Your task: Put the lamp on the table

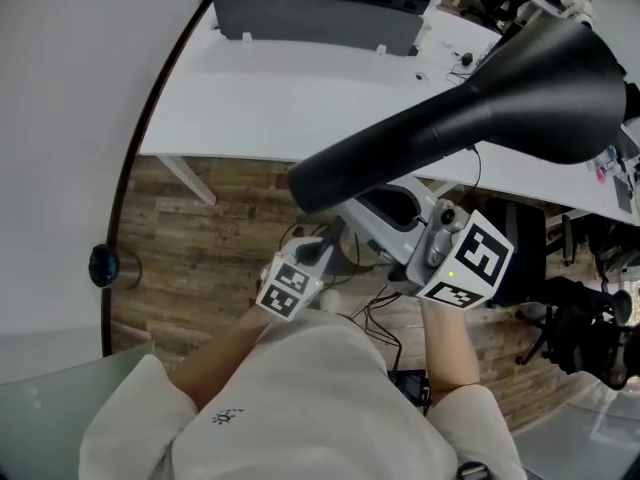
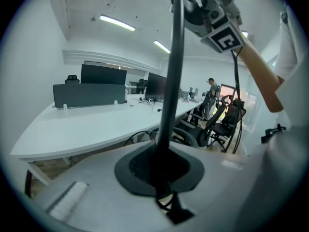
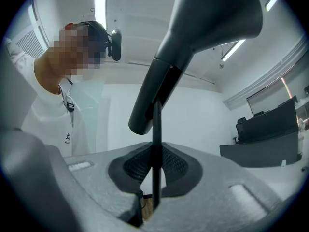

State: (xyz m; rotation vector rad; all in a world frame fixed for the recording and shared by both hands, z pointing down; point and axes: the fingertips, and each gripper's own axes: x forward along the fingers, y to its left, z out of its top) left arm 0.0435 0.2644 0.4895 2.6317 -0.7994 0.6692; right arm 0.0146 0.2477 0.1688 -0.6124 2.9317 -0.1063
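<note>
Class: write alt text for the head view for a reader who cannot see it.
A black lamp is held aloft by the left gripper and right gripper, above a wooden floor, before a long white desk.

No lettering can be read; the shirt logo is too small.

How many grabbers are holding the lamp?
2. The left gripper clamps the thin pole of the lamp low down; the right gripper clamps it higher, under the shade.
</note>
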